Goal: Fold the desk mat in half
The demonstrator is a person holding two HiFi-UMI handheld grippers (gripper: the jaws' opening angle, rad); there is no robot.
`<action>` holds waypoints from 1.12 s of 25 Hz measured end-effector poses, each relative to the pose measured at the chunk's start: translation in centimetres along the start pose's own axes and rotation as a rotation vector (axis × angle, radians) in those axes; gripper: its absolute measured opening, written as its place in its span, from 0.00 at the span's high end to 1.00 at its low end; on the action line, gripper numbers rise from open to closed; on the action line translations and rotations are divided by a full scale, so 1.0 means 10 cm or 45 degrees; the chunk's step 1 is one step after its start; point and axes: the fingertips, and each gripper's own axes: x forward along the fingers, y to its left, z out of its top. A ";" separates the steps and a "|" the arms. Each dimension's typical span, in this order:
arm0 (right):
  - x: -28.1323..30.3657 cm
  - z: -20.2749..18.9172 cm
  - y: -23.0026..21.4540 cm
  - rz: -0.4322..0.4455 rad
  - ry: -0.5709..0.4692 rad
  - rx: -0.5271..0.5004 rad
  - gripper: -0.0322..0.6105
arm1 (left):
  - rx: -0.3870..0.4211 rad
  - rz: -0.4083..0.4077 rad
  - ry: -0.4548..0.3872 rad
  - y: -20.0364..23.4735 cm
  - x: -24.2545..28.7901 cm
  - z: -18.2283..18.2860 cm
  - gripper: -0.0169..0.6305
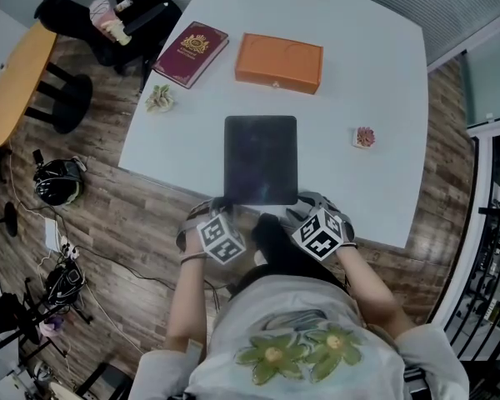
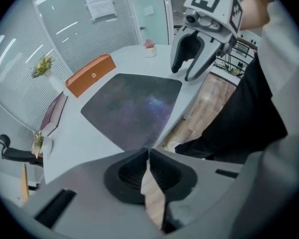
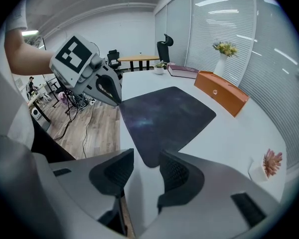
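Dark desk mat [image 1: 261,158] lies flat on the white table [image 1: 375,73], near its front edge. At the mat's 7 o'clock corner the left gripper [image 2: 148,151] has its jaws pressed together on the mat. At the 5 o'clock corner the right gripper [image 3: 142,171] has its jaws spread, with that corner between the tips, ungripped.

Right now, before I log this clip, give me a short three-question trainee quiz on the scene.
1. True or false: the dark rectangular desk mat is already folded in half.
2. Which one stands open? A. left claw B. right claw
3. Fill in: in the head view, the flat orange box lies right of a maroon ____.
Key: 1 false, it lies flat; 2 B, the left claw is shut on the mat's near corner; 3 book.
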 end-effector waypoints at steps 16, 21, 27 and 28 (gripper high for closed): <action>0.19 -0.09 0.02 -0.053 0.084 -0.198 0.68 | -0.321 -0.097 -0.155 0.23 -0.33 0.23 0.95; 0.19 -0.09 0.02 -0.087 0.095 -0.260 0.69 | -0.355 -0.094 -0.188 0.32 -0.41 0.29 0.95; 0.16 -0.08 0.03 -0.111 0.095 -0.304 0.87 | -0.340 -0.095 -0.183 0.36 -0.40 0.32 0.95; 0.14 -0.08 0.02 -0.108 0.092 -0.299 0.89 | -0.340 -0.096 -0.181 0.37 -0.40 0.32 0.95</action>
